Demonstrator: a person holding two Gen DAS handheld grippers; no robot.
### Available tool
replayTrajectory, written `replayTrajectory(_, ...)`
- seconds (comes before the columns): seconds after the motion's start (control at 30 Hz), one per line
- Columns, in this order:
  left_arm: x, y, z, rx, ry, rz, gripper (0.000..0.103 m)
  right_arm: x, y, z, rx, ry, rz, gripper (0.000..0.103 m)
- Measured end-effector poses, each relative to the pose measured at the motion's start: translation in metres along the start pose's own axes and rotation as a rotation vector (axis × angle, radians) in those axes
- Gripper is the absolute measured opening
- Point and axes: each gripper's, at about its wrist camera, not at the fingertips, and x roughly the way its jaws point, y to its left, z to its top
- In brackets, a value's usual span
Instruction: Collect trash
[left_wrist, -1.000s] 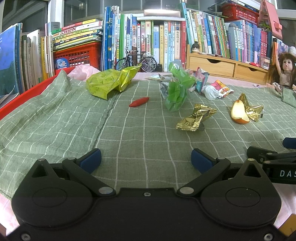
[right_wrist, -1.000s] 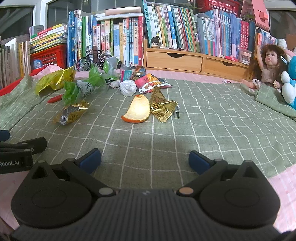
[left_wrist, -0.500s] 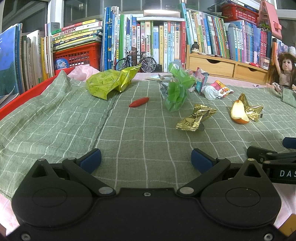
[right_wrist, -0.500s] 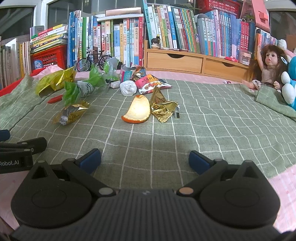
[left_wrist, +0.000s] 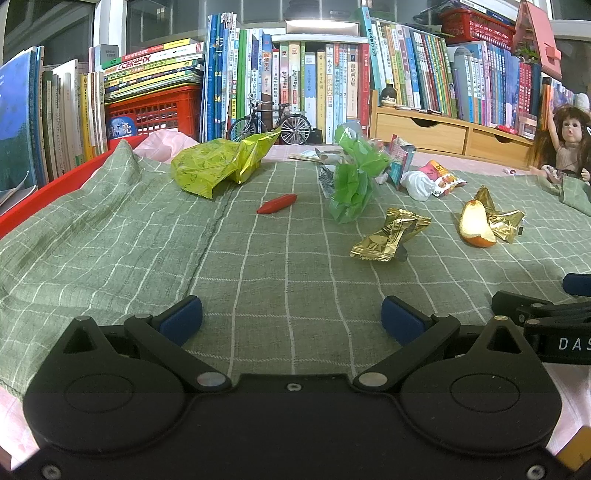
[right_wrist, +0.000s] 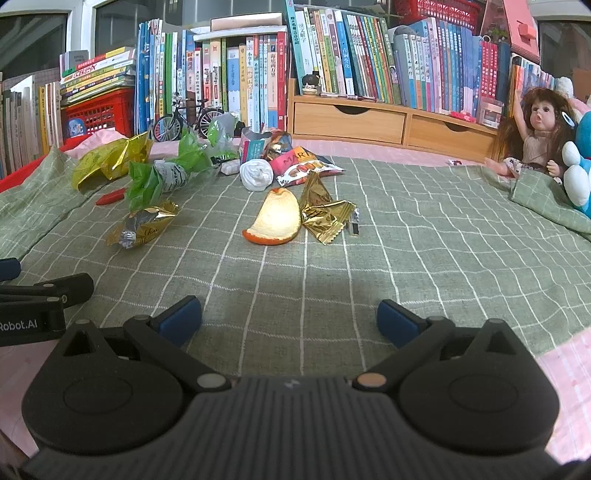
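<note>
Both claws sit low at the near edge of the green checked cloth (right_wrist: 424, 229), side by side, and nothing is picked up yet. The left claw (left_wrist: 291, 319) is spread wide and empty, blue pads well apart; the right claw (right_wrist: 289, 317) is spread wide and empty too.

The trash lies ahead of both, scattered across the middle and far part of the cloth. The orange peel (right_wrist: 275, 219) sits almost dead ahead of the right claw, just a touch left of its centre line, with a gold wrapper (right_wrist: 325, 216) touching its right side. From the left wrist view that same peel (left_wrist: 476, 225) is far off to the right, so the right claw looks the nearer one for it.

The other gold wrapper (left_wrist: 391, 240) lies ahead and to the right of the left claw, its long axis slanting up and to the right. It falls roughly between the two claws, perhaps a shade closer to the left.

Farther back lie the red piece (left_wrist: 277, 204), the green plastic bundle (left_wrist: 351, 184) and the yellow-green bag (left_wrist: 221, 162). No bin shows in either view.
</note>
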Motion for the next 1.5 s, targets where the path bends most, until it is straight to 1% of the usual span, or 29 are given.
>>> replayTrajectory(0.17, -0.002, -0.001, 0.001, 0.010, 0.011, -0.014, 0.103, 0.005, -0.002, 0.008, -0.022, 0.051, 0.028, 0.103)
replayTrajectory(0.3, -0.001, 0.005, 0.005, 0.036, 0.033, -0.062, 0.103, 0.009, -0.004, 0.017, -0.042, 0.112, 0.062, 0.103)
replayTrajectory(0.37, -0.002, 0.010, 0.010, 0.038, 0.043, -0.088, 0.103, 0.009, -0.007, 0.019, -0.038, 0.126, 0.087, 0.103)
replayTrajectory(0.43, -0.006, 0.019, 0.016, 0.032, 0.004, -0.097, 0.103, 0.009, -0.011, 0.022, -0.005, 0.122, 0.129, 0.103)
replayTrajectory(0.47, -0.008, 0.023, 0.019, 0.034, -0.014, -0.097, 0.103, 0.008, -0.015, 0.024, 0.035, 0.117, 0.165, 0.103)
replayTrajectory(0.57, -0.012, 0.036, 0.038, 0.071, -0.063, -0.096, 0.103, 0.011, -0.025, 0.033, 0.124, 0.095, 0.214, 0.103)
replayTrajectory(0.63, -0.012, 0.045, 0.055, 0.110, -0.105, -0.084, 0.103, 0.013, -0.031, 0.041, 0.144, 0.070, 0.204, 0.103)
replayTrajectory(0.67, -0.011, 0.050, 0.062, 0.131, -0.120, -0.078, 0.103, 0.015, -0.035, 0.047, 0.145, 0.049, 0.184, 0.103)
replayTrajectory(0.77, 0.002, 0.066, 0.087, 0.159, -0.129, -0.046, 0.103, 0.024, -0.049, 0.063, 0.144, 0.022, 0.114, 0.103)
replayTrajectory(0.83, 0.017, 0.078, 0.103, 0.133, -0.123, -0.024, 0.103, 0.036, -0.059, 0.072, 0.143, 0.031, 0.089, 0.097)
replayTrajectory(0.87, 0.026, 0.087, 0.110, 0.100, -0.117, -0.036, 0.103, 0.043, -0.064, 0.076, 0.142, 0.040, 0.089, 0.097)
replayTrajectory(0.9, 0.039, 0.098, 0.118, 0.054, -0.105, -0.081, 0.103, 0.049, -0.068, 0.078, 0.141, 0.048, 0.096, 0.097)
replayTrajectory(0.93, 0.055, 0.109, 0.125, 0.000, -0.075, -0.153, 0.103, 0.054, -0.071, 0.080, 0.142, 0.054, 0.103, 0.097)
replayTrajectory(0.97, 0.075, 0.120, 0.132, -0.061, -0.024, -0.215, 0.103, 0.061, -0.074, 0.081, 0.148, 0.063, 0.114, 0.096)
replayTrajectory(1.0, 0.093, 0.129, 0.136, -0.118, 0.031, -0.252, 0.103, 0.067, -0.076, 0.081, 0.156, 0.080, 0.132, 0.094)
replayTrajectory(1.03, 0.110, 0.137, 0.140, -0.164, 0.074, -0.274, 0.103, 0.071, -0.077, 0.082, 0.160, 0.093, 0.157, 0.094)
replayTrajectory(1.07, 0.124, 0.144, 0.144, -0.188, 0.101, -0.285, 0.103, 0.074, -0.077, 0.082, 0.160, 0.098, 0.175, 0.094)
replayTrajectory(1.1, 0.137, 0.148, 0.148, -0.197, 0.114, -0.283, 0.103, 0.075, -0.076, 0.081, 0.155, 0.099, 0.192, 0.094)
replayTrajectory(1.13, 0.147, 0.151, 0.150, -0.192, 0.117, -0.261, 0.103, 0.075, -0.074, 0.080, 0.146, 0.100, 0.198, 0.094)
replayTrajectory(1.2, 0.166, 0.152, 0.158, -0.140, 0.121, -0.177, 0.103, 0.075, -0.072, 0.080, 0.117, 0.100, 0.188, 0.094)
replayTrajectory(1.27, 0.180, 0.146, 0.160, -0.077, 0.136, -0.127, 0.103, 0.077, -0.071, 0.080, 0.097, 0.104, 0.176, 0.094)
replayTrajectory(1.33, 0.189, 0.140, 0.160, -0.038, 0.156, -0.126, 0.103, 0.079, -0.072, 0.080, 0.093, 0.108, 0.172, 0.095)
replayTrajectory(1.37, 0.193, 0.137, 0.159, -0.031, 0.163, -0.130, 0.103, 0.080, -0.072, 0.079, 0.093, 0.109, 0.175, 0.095)
replayTrajectory(1.4, 0.196, 0.132, 0.160, -0.035, 0.165, -0.130, 0.103, 0.080, -0.073, 0.079, 0.097, 0.109, 0.184, 0.098)
replayTrajectory(1.43, 0.198, 0.126, 0.158, -0.040, 0.168, -0.123, 0.103, 0.080, -0.073, 0.078, 0.102, 0.107, 0.196, 0.103)
replayTrajectory(1.5, 0.202, 0.116, 0.155, -0.031, 0.172, -0.093, 0.103, 0.081, -0.074, 0.078, 0.116, 0.096, 0.218, 0.103)
